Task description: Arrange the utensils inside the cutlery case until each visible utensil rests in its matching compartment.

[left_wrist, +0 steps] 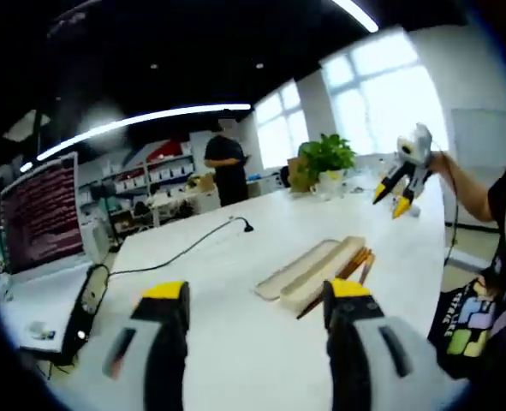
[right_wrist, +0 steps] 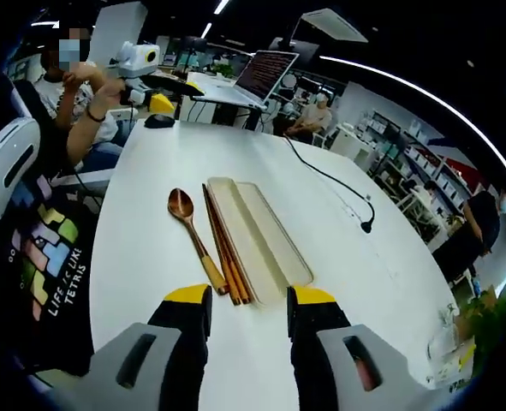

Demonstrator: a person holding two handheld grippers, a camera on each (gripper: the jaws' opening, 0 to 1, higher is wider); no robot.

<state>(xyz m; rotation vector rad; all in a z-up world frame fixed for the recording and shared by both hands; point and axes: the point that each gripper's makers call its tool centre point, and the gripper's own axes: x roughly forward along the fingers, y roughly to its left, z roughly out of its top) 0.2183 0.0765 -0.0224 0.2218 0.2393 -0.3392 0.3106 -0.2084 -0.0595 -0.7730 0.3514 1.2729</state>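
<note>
A cream cutlery case (right_wrist: pixel 265 229) lies open on the white table, its long troughs empty. Beside its left edge in the right gripper view lie wooden chopsticks (right_wrist: pixel 225 255) and, further left, a wooden spoon (right_wrist: pixel 192 228), all on the bare table. My right gripper (right_wrist: pixel 251 300) hovers open just short of the chopsticks' near ends, holding nothing. My left gripper (left_wrist: pixel 257 293) is open and held above the table, with the case (left_wrist: pixel 308 272) and chopsticks (left_wrist: pixel 358 267) ahead of it. The right gripper (left_wrist: pixel 394 199) hangs raised at the upper right, and the left gripper (right_wrist: pixel 148 84) shows at the far end.
A black cable (right_wrist: pixel 330 181) runs across the table beyond the case. A laptop (right_wrist: pixel 265 73) and a mouse (right_wrist: pixel 158 121) sit at the far end. A potted plant (left_wrist: pixel 325 158) stands at the other end. People stand and sit in the background.
</note>
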